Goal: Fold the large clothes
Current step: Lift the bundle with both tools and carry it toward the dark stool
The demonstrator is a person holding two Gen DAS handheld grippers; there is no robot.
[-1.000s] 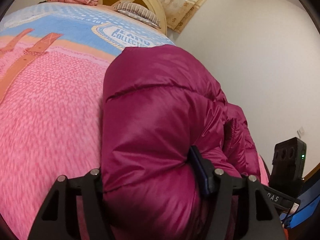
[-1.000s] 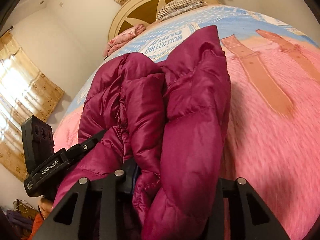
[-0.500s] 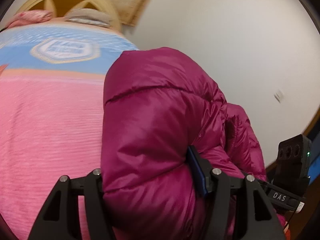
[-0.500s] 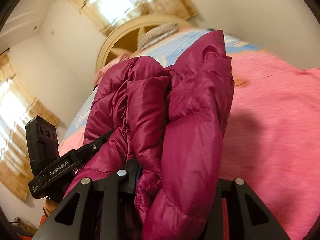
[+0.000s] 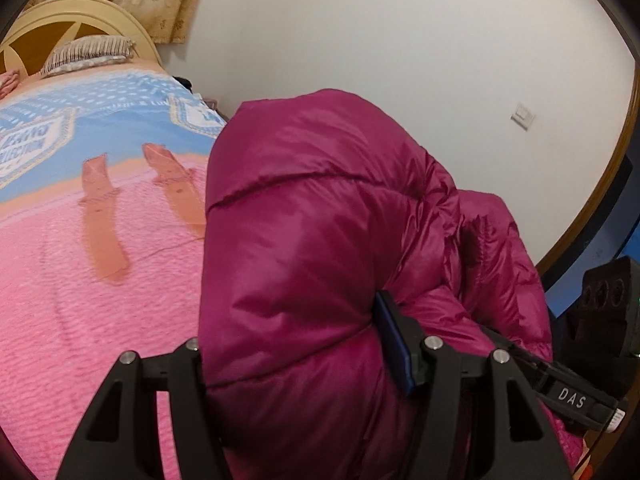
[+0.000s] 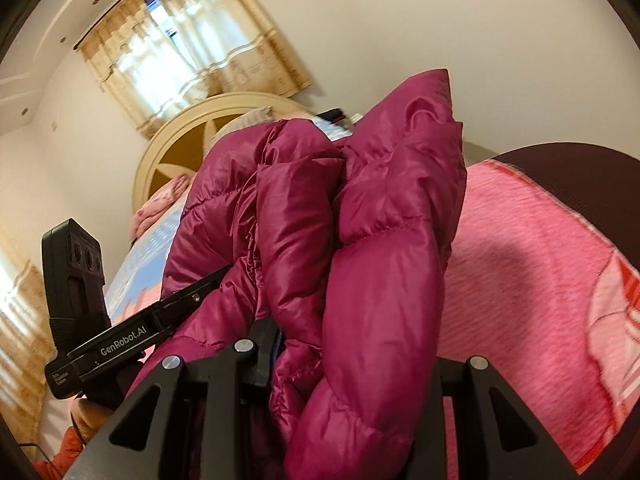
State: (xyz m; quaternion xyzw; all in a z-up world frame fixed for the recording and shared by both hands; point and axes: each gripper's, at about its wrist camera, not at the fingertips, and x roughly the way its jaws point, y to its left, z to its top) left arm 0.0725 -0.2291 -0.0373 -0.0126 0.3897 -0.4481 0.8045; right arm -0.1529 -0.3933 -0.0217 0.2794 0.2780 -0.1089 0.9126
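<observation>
A wide bed under a pink knitted-look blanket [image 5: 60, 320] with a blue printed band fills the left wrist view from nine to six o'clock, its cream arched wooden headboard [image 5: 80, 20] at eleven. Over the blanket, bunched and lifted, sits the magenta quilted puffer jacket [image 5: 312, 240], taking the centre of both views and running down to six o'clock between the fingers. A striped pillow [image 5: 86, 54] lies at the headboard (a pink patterned one shows beside it in the right wrist view). The left gripper [image 5: 300, 360] is clamped on a thick roll of the jacket, jaws moderately apart around the padding. The right gripper [image 6: 352, 364] pinches a narrower fold, jaws closer together. A white wall switch [image 5: 523, 116] sits at two o'clock.
</observation>
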